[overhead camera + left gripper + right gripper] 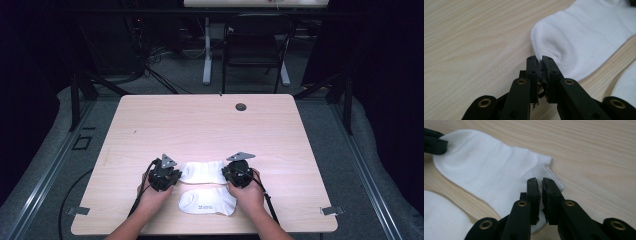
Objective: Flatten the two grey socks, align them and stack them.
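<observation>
Two white socks lie near the table's front edge. The far sock point(202, 171) stretches between my two grippers; the near sock point(207, 201) lies flat just in front of it. My left gripper point(178, 175) point(540, 60) is shut on the rounded end of the far sock point(584, 37), and the fabric creases at its tips. My right gripper point(225, 175) point(541, 181) is shut on the opposite, cuff end of that sock point(489, 170). The left gripper point(434, 143) appears at that view's top left. Part of the near sock point(626, 85) point(441, 220) sits at each gripper view's lower corner.
The light wooden table point(200, 125) has a round cable hole point(241, 107) near its far edge. A black chair point(256, 47) and a white table leg point(207, 55) stand on the floor beyond. Metal brackets point(330, 210) sit at the front corners.
</observation>
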Available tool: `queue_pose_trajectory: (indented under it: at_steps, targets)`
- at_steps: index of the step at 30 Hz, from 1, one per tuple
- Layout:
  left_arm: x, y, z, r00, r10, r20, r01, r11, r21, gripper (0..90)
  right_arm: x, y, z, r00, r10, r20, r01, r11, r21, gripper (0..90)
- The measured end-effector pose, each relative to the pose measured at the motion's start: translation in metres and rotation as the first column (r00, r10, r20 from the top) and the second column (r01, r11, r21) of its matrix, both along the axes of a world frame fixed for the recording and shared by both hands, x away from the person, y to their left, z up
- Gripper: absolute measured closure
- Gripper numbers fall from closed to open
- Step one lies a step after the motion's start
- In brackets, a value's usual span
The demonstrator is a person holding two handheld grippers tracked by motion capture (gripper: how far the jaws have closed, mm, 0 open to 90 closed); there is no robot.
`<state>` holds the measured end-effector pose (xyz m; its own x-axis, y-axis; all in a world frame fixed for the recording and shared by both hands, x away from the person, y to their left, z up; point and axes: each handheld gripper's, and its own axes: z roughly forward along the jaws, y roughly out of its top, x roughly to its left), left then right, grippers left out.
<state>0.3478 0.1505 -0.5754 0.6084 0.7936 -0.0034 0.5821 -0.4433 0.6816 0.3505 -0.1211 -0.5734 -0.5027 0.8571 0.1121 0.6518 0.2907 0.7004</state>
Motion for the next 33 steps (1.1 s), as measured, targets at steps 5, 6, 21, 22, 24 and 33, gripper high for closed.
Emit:
queue_pose_trajectory:
  at_steps: [5,6,21,22,24,33]
  targets:
    - [-0.001,0.002,-0.001,1.0000,0.007,0.006,-0.007,0.9999,-0.011,84.3,0.000,-0.007,-0.004,0.9999,-0.010,-0.005,0.010,1.000,-0.013,86.6]
    - [-0.001,0.003,-0.001,1.0000,0.004,0.003,-0.004,0.9999,-0.011,84.3,-0.001,-0.007,-0.004,1.0000,-0.005,0.000,0.005,1.000,-0.012,87.2]
    - [-0.006,0.008,-0.001,0.9998,0.002,-0.020,-0.003,0.9995,-0.032,82.5,0.000,-0.010,-0.004,1.0000,0.001,0.008,-0.001,1.000,-0.024,89.4]
    - [-0.007,0.008,-0.001,0.9997,0.007,-0.023,-0.007,0.9990,-0.044,81.4,0.000,-0.010,-0.004,1.0000,0.002,0.007,-0.002,1.000,-0.026,89.2]
    - [-0.007,0.008,0.000,0.9996,0.002,-0.028,-0.004,0.9990,-0.044,78.3,0.000,-0.010,-0.004,1.0000,0.003,0.006,-0.003,1.000,-0.023,88.8]
    - [-0.003,0.015,0.011,0.9999,0.004,-0.016,-0.006,0.9966,-0.082,67.9,0.000,-0.016,0.005,0.9994,0.025,0.023,-0.025,1.000,-0.003,81.1]
